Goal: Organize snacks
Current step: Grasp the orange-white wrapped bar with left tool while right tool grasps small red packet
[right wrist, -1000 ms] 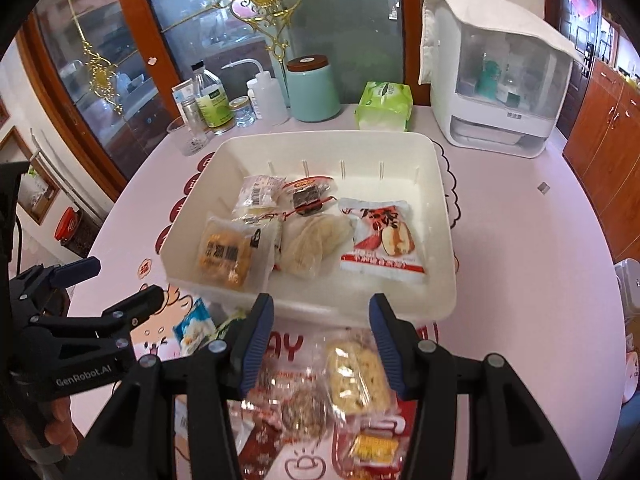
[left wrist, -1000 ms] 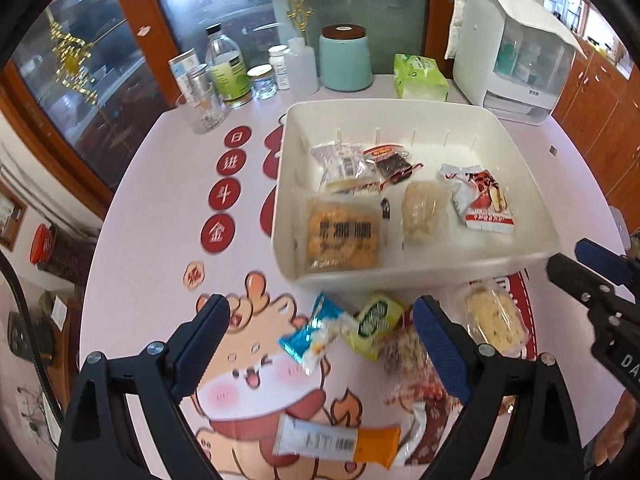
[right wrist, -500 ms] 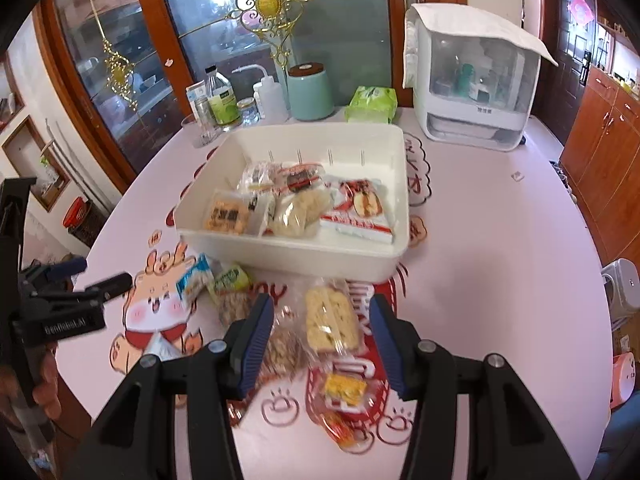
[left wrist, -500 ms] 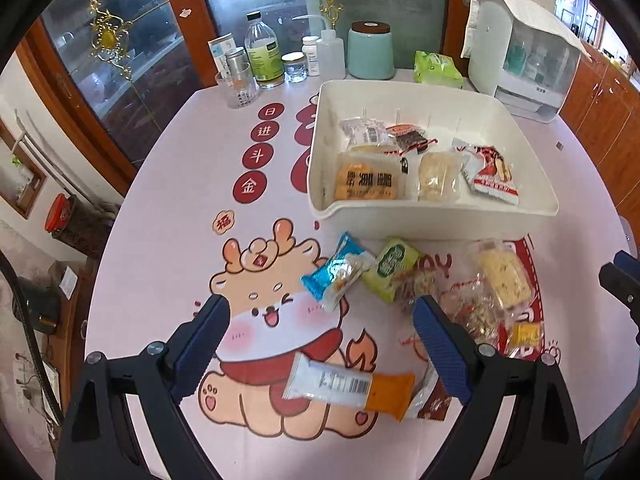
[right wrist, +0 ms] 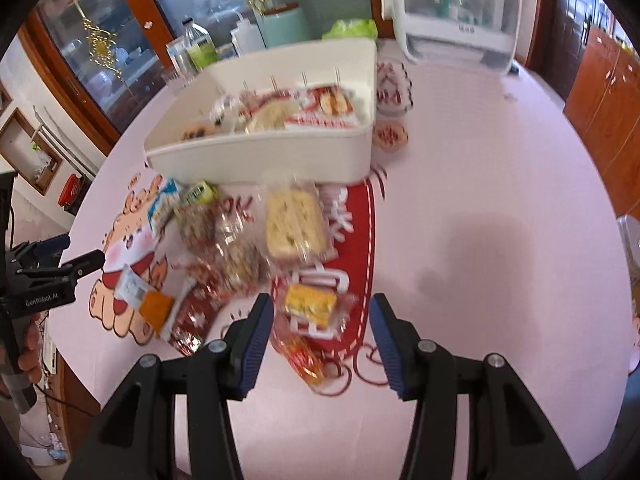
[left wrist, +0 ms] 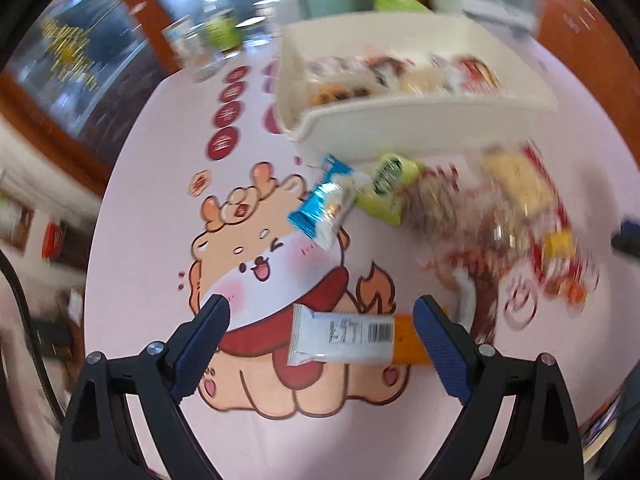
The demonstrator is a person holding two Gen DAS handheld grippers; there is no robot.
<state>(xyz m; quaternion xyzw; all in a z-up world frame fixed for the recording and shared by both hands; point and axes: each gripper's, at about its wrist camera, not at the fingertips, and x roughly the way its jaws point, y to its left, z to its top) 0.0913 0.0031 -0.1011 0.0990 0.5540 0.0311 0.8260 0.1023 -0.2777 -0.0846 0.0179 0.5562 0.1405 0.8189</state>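
Observation:
A white bin (left wrist: 420,120) (right wrist: 260,158) on the pink table holds several snack packs. More packs lie loose in front of it. My left gripper (left wrist: 322,312) is open, its jaws wide on either side of a white and orange bar (left wrist: 348,340) (right wrist: 140,296) without touching it. A blue pack (left wrist: 328,200) and a green pack (left wrist: 386,188) lie farther ahead. My right gripper (right wrist: 322,314) is open around a small yellow pack (right wrist: 310,304), with clear gaps to both pads. A pale cracker pack (right wrist: 294,226) lies beyond it.
Bottles, a glass and a teal canister (right wrist: 284,26) stand behind the bin, with a green tissue pack (right wrist: 352,28) and a white appliance (right wrist: 456,12) to the right. A hand (right wrist: 28,344) holds the left gripper's handle at the table's left edge. Bare pink table (right wrist: 500,200) spreads to the right.
Both grippers have pulled back from the bin and come lower over the loose packs. The bar now lies between the left jaws and the yellow pack between the right jaws.

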